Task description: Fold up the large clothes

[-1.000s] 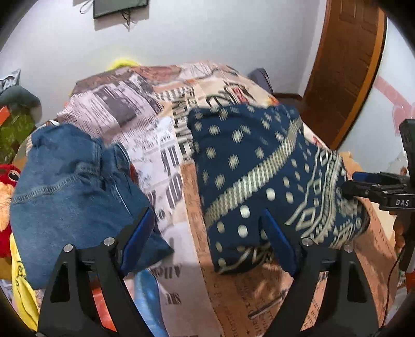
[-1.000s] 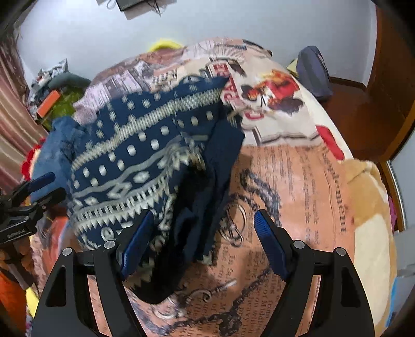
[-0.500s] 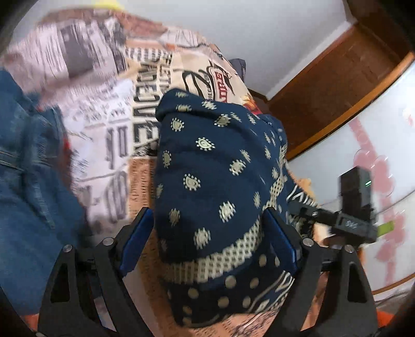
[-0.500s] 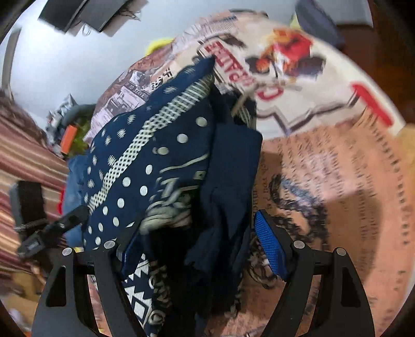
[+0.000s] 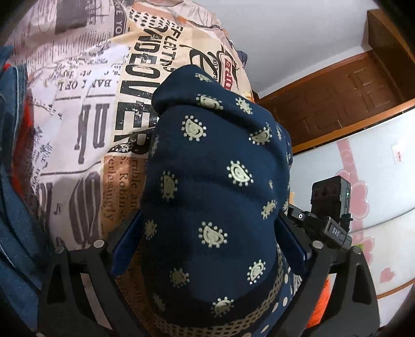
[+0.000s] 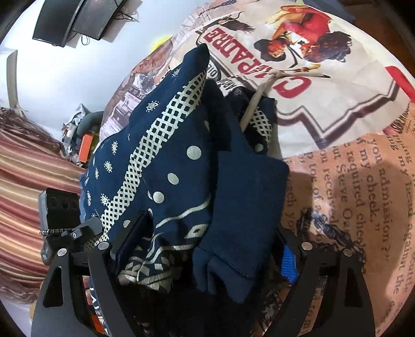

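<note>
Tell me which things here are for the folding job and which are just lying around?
For the job:
- navy patterned garment, bunched up on the bed
- left claw, either side of it
- right claw, either side too

Just lying around:
- printed bedspread
- blue jeans
- black screens on the wall
- wooden door
</note>
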Available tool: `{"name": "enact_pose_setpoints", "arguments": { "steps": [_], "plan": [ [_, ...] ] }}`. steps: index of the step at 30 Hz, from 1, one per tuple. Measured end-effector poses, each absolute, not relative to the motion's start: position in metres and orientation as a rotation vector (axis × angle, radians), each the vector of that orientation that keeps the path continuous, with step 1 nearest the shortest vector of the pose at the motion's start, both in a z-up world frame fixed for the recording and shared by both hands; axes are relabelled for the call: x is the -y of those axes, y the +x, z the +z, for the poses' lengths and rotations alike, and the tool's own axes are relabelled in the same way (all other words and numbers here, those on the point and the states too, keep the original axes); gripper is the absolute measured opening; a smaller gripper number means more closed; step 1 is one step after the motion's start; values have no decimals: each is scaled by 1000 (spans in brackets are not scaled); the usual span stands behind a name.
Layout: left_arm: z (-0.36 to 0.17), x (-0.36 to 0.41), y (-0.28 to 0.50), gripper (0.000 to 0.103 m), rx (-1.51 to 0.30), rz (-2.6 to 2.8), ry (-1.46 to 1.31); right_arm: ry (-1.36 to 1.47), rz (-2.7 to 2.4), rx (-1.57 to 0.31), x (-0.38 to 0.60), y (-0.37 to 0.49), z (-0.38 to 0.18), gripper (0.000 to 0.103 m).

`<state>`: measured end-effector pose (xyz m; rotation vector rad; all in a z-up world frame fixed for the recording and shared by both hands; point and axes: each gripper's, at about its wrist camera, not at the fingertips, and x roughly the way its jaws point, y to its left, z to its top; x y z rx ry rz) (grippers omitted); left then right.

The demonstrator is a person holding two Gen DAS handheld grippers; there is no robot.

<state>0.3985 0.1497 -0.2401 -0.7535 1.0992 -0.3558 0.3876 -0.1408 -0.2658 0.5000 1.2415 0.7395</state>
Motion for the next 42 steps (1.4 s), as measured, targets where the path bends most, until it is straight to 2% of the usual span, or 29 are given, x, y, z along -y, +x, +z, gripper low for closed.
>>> {"name": "enact_pose_setpoints", "arguments": {
  "steps": [3, 6, 8, 11, 20, 31, 36, 42],
  "plan": [
    [-234, -149, 394, 87, -1085, -358, -742, 510, 757, -1237, 140, 383, -261, 74],
    [-224, -144, 390, 77, -1079, -353, -700, 501, 758, -1225, 140, 378, -254, 57],
    [-216, -142, 386, 70, -1075, -350, -680, 490, 757, -1213, 139, 378, -245, 41],
    [-200, -140, 381, 64, -1058, -359, -657, 475, 773, -1196, 137, 375, -231, 34],
    [-127, -155, 346, 62, -939, -347, -568, 376, 795, -1101, 110, 351, -167, 32],
    [-53, -242, 285, 62, -784, -266, -559, 280, 925, -967, 27, 320, -96, 32],
    [-48, -292, 266, 62, -761, -208, -570, 252, 984, -954, -24, 314, -91, 32],
    [-69, -346, 261, 62, -773, -138, -596, 240, 1021, -998, -83, 319, -113, 32]
  ]
}}
